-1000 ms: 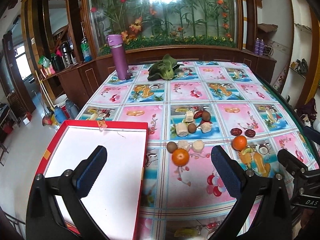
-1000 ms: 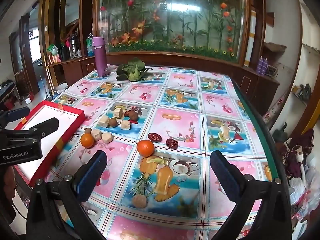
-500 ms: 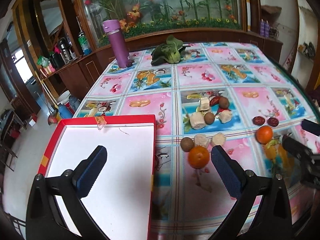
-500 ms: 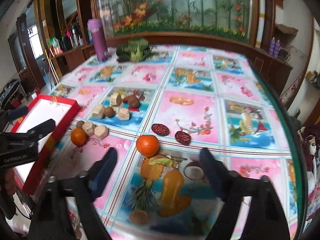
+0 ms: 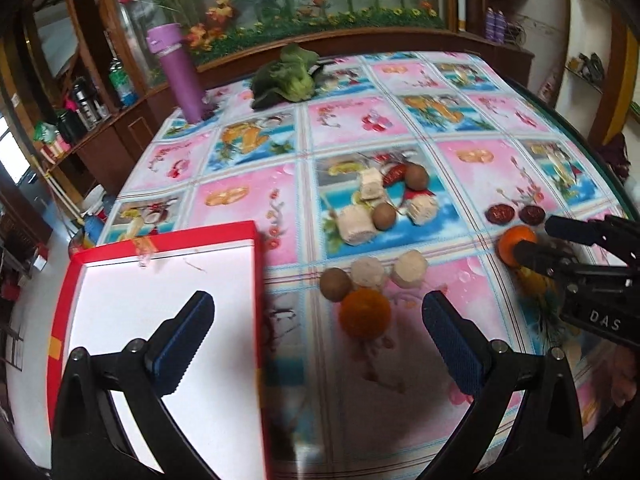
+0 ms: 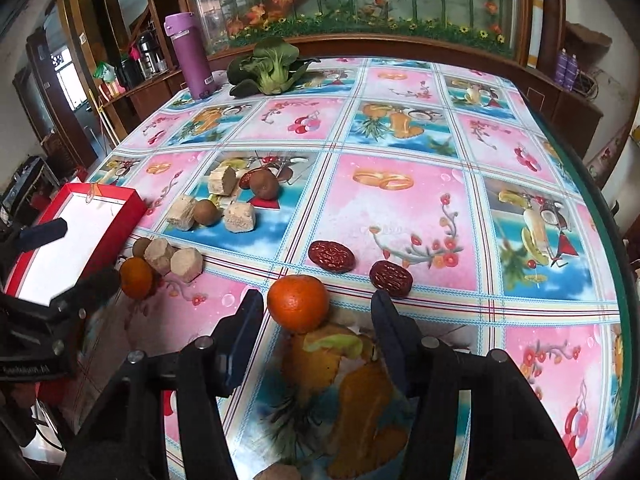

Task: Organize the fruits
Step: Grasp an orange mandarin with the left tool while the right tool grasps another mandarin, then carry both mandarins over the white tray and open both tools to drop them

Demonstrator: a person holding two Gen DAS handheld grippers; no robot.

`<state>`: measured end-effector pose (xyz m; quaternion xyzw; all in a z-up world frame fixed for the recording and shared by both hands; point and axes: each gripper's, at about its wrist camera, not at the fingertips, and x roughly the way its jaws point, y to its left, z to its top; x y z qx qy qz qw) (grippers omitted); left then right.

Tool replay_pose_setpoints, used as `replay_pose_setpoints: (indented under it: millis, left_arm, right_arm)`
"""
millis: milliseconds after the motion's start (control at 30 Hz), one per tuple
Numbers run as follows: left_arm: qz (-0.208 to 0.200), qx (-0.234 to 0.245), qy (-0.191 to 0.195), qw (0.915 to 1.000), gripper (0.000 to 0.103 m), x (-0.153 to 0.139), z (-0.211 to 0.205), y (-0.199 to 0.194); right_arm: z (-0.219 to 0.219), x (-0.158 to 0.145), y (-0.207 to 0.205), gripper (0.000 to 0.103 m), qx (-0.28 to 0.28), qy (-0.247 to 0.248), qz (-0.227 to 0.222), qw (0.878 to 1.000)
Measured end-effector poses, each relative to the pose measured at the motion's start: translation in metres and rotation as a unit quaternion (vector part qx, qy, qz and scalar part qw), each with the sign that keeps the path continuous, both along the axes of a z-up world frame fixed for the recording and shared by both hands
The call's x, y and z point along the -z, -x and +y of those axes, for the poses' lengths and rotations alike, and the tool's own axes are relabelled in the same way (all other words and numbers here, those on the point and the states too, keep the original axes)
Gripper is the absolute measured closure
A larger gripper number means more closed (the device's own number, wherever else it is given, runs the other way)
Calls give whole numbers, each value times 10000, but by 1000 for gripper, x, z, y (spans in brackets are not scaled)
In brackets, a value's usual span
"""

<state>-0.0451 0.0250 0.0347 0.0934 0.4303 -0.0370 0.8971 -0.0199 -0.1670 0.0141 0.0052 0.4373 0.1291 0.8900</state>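
the right tool (image 6: 316,312) has its jaws apart on either side of an orange (image 6: 298,301), with a sliver of room each side; two red dates (image 6: 331,256) lie just beyond it, blocking a push forward. to the right, the desk (image 6: 532,320) is bare cloth up to its edge. the left tool (image 5: 318,320) is spread wide over a second orange (image 5: 364,312), but a brown fruit (image 5: 335,285) and two pale chunks (image 5: 368,272) crowd its far side. the red tray (image 5: 160,320) lies close on the left, its floor bare.
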Motion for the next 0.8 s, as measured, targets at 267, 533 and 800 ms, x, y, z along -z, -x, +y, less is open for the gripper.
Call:
replay_pose_setpoints:
  millis: [267, 533, 800]
  left_arm:
    - [301, 130, 99, 9994, 20, 13, -3, -11]
    - [765, 125, 535, 9956, 42, 34, 4, -21]
    - [720, 291, 813, 9937, 64, 34, 5, -18]
  right_arm:
    - [-1, 2, -3, 47, -21, 2, -12, 10000]
    - [2, 5, -6, 47, -30, -37, 44, 10000]
    - [7, 10, -9, 64, -104, -183, 177, 9996]
